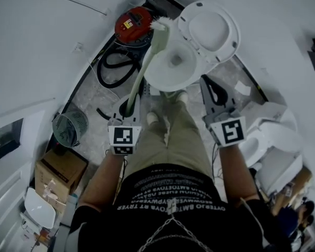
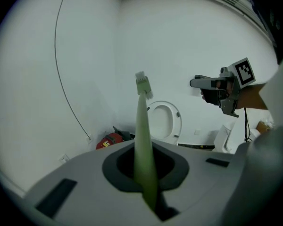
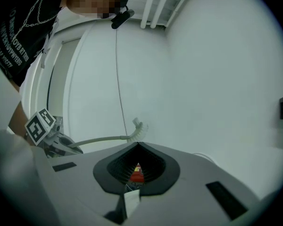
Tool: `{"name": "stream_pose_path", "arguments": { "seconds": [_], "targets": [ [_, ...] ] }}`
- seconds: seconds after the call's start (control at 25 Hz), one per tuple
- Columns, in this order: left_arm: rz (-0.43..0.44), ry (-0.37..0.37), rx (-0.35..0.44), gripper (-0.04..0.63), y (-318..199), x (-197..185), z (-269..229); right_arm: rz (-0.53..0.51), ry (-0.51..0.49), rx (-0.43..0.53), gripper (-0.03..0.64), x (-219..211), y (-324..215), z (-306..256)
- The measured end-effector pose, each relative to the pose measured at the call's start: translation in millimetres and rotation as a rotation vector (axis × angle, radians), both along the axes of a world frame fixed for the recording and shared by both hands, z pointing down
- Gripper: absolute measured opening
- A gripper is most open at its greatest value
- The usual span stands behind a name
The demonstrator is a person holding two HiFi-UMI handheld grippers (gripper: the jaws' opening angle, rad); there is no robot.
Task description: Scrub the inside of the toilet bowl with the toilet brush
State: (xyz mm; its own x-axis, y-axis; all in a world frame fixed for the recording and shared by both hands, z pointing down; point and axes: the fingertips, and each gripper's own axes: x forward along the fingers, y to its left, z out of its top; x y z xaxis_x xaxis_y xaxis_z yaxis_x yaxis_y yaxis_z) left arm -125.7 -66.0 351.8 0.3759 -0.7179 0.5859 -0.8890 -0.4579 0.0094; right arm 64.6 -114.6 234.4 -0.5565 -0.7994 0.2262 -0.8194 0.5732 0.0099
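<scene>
My left gripper (image 1: 130,108) is shut on the pale green handle of the toilet brush (image 1: 147,62). The handle slants up and away, and the white bristle head (image 1: 160,25) hangs just past the bowl's left rim. The white toilet bowl (image 1: 170,70) stands in front of the person's feet with its seat and lid (image 1: 210,28) raised. In the left gripper view the brush (image 2: 144,126) rises from between the jaws of the left gripper (image 2: 150,192), with the raised seat (image 2: 163,121) behind. My right gripper (image 1: 209,88) hovers empty and shut over the bowl's right side; its jaws (image 3: 133,175) leave only a slit.
A red vacuum cleaner (image 1: 132,24) with a black hose (image 1: 114,70) sits left of the toilet. A round fan (image 1: 70,127) and a cardboard box (image 1: 60,171) stand by the left wall. More white toilets (image 1: 275,154) crowd the right. White walls close in all round.
</scene>
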Motion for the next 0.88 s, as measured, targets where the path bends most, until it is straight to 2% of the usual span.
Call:
{"name": "stream_pose_path", "arguments": {
  "seconds": [0.2, 0.36, 0.48, 0.6, 0.88],
  "targets": [
    [-0.001, -0.013, -0.059, 0.002, 5, 6, 27, -0.025, 0.007, -0.024, 0.003, 2, -10, 10],
    [-0.006, -0.024, -0.145, 0.002, 11, 6, 58, -0.04, 0.002, -0.038, 0.003, 3, -22, 21],
    [-0.025, -0.005, -0.199, 0.002, 14, 4, 77, -0.051, -0.003, -0.049, 0.003, 0, -32, 30],
    [-0.047, 0.017, -0.228, 0.002, 18, 3, 88, -0.055, -0.014, -0.062, 0.003, -1, -40, 38],
    [-0.064, -0.004, -0.279, 0.002, 12, 7, 118, -0.033, -0.022, -0.06, 0.003, 11, -65, 61]
  ]
}}
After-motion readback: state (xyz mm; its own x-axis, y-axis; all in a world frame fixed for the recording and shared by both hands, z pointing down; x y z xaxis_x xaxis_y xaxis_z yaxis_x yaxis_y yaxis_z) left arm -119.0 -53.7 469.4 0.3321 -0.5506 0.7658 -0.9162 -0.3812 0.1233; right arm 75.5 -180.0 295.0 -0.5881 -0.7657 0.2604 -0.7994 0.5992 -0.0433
